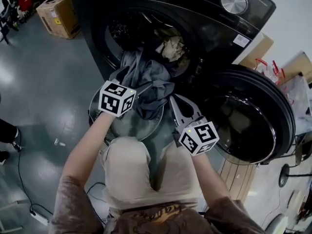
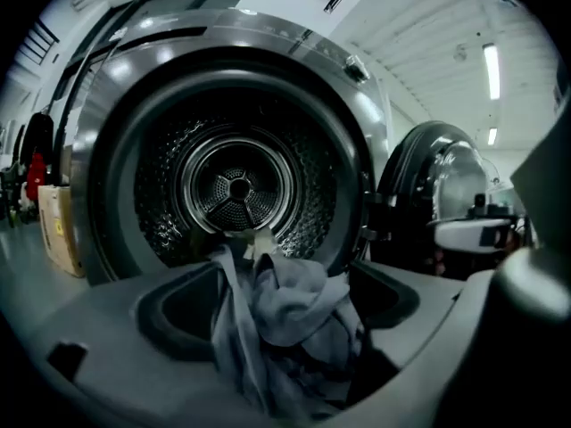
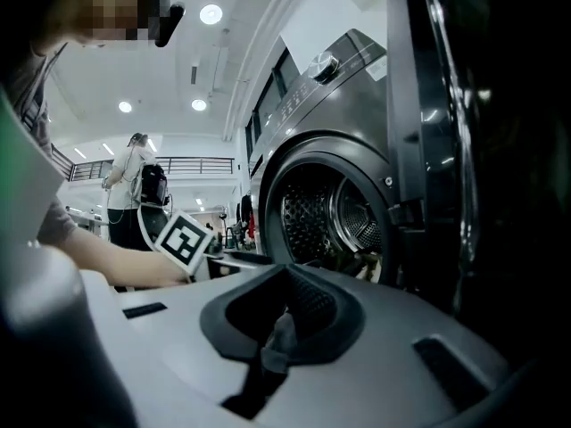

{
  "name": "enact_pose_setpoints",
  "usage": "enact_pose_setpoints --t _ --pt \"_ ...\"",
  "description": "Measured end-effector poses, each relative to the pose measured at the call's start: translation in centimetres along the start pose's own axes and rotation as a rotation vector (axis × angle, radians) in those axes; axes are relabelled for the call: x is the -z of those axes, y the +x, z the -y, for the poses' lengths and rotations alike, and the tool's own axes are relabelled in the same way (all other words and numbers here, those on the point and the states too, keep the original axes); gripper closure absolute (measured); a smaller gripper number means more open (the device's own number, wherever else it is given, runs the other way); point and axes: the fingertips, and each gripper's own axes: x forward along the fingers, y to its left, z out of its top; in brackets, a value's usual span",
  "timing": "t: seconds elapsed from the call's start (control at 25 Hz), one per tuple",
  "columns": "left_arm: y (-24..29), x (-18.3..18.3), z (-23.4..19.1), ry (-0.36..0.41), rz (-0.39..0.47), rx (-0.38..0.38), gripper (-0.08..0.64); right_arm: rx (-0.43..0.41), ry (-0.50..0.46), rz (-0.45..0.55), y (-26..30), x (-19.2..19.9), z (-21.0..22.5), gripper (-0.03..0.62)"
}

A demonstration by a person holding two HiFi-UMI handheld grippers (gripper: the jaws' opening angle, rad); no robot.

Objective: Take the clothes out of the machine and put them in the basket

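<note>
The grey garment hangs half out of the drum opening of the washing machine. Its upper part lies over the lower lip of the opening, and its lower part falls below the opening onto the round basket that stands in front.

The step in hand seems to be bringing this garment over into the basket. The left gripper is in front of the opening with its jaws spread wide. The grey cloth sits between them, but the pads do not press it. The right gripper, to the right of the opening and near the open door, has its jaws clenched, and a small fold of the same grey cloth appears to be pinched between them.

The next move probably calls for pulling the rest of the garment clear of the lip, so that it drops fully into the basket, and then letting the fold go.

Inside the drum, behind the opening, a beige cloth waits to be taken. The basket seems to hold only the lower end of the grey garment; its bottom is not seen clearly.
</note>
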Motion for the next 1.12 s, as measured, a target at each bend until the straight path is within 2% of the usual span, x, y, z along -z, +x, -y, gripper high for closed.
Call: enact_pose_setpoints --t 0.4,0.56,0.68,0.84,0.92,1.0,1.12 --pt "10.8 2.9 -5.2 0.045 -0.152 -0.087 0.086 0.063 -0.006 -0.004 -1.4 0.1 1.3 0.595" --pt "12.8 4.2 -6.8 0.031 -0.216 -0.099 0.086 0.075 -0.010 -0.010 -1.6 0.2 1.3 0.595" --pt "13.4 4.5 -7.2 0.039 -0.219 -0.113 0.093 0.074 -0.012 -0.009 -1.5 0.3 1.3 0.595" --pt "12.9 5.0 -6.9 0.045 -0.235 -0.086 0.271 0.076 -0.015 -0.017 -1.8 0.6 1.1 0.595" --pt "12.3 5.0 -6.9 0.035 -0.248 -0.074 0.384 0.076 -0.012 -0.013 -1.7 0.6 1.1 0.595" --pt "11.9 5.1 -6.3 0.013 -0.247 -0.043 0.443 0.069 -0.010 -0.011 -1.6 0.5 1.0 0.595" --pt "10.4 5.0 -5.1 -0.027 -0.228 0.013 0.463 0.055 -0.011 -0.010 -1.4 0.4 0.8 0.595"
